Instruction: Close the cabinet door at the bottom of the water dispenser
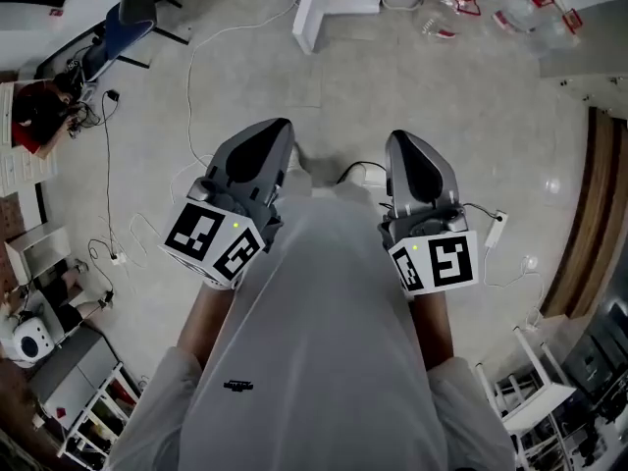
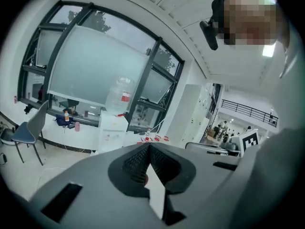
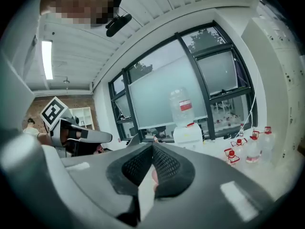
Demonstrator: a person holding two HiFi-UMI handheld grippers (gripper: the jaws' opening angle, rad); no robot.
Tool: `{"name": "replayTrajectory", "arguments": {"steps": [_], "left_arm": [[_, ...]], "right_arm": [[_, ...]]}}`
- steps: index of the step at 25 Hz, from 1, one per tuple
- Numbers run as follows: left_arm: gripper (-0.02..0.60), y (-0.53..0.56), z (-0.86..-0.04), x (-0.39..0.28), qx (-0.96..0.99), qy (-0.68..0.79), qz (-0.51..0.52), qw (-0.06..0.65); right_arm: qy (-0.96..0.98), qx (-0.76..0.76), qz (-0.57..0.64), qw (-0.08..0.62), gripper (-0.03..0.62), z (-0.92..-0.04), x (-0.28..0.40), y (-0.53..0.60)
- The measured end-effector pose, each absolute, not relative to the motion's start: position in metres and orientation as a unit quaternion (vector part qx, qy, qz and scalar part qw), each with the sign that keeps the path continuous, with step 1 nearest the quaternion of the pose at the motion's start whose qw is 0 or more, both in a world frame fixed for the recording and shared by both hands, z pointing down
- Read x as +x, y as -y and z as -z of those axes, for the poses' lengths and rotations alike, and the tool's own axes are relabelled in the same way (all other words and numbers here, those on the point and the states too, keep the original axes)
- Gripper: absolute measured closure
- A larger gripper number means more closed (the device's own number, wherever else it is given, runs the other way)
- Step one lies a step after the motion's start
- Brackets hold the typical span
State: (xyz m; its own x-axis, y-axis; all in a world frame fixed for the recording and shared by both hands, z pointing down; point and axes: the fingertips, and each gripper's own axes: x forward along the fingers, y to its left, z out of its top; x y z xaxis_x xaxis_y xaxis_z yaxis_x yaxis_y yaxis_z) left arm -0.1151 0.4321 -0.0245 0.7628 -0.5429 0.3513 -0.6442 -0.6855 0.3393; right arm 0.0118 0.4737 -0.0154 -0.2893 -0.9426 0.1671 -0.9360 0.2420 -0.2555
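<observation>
far ahead, water dispenser (image 3: 188,135) stands upright, bottle (image 3: 181,106) on top.

The right gripper (image 3: 152,146) is seen with its jaws closed tip to tip, and nothing is held between them. Beyond the tips, a white water dispenser (image 3: 188,133) is seen against a wall of dark-framed windows (image 3: 190,75), with a clear bottle (image 3: 181,106) set upright on top; its lower part is hidden by the gripper's grey body. Red-capped water jugs (image 3: 251,149) are seen on the floor at the right. At the left, the left gripper (image 3: 106,137) is seen side-on, its marker cube (image 3: 54,111) raised behind it. A strip light (image 3: 46,58) is mounted on the ceiling.
</observation>
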Motion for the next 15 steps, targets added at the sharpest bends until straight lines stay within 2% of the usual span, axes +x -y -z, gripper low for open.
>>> {"name": "replayTrajectory", "arguments": {"steps": [15], "left_arm": [[0.581,-0.363,0.030,-0.259,0.921,0.302,-0.066,0.237]], "right_arm": [[-0.744,-0.652,0.147,-0.004,0.583,0.021,-0.101,-0.422]]}}
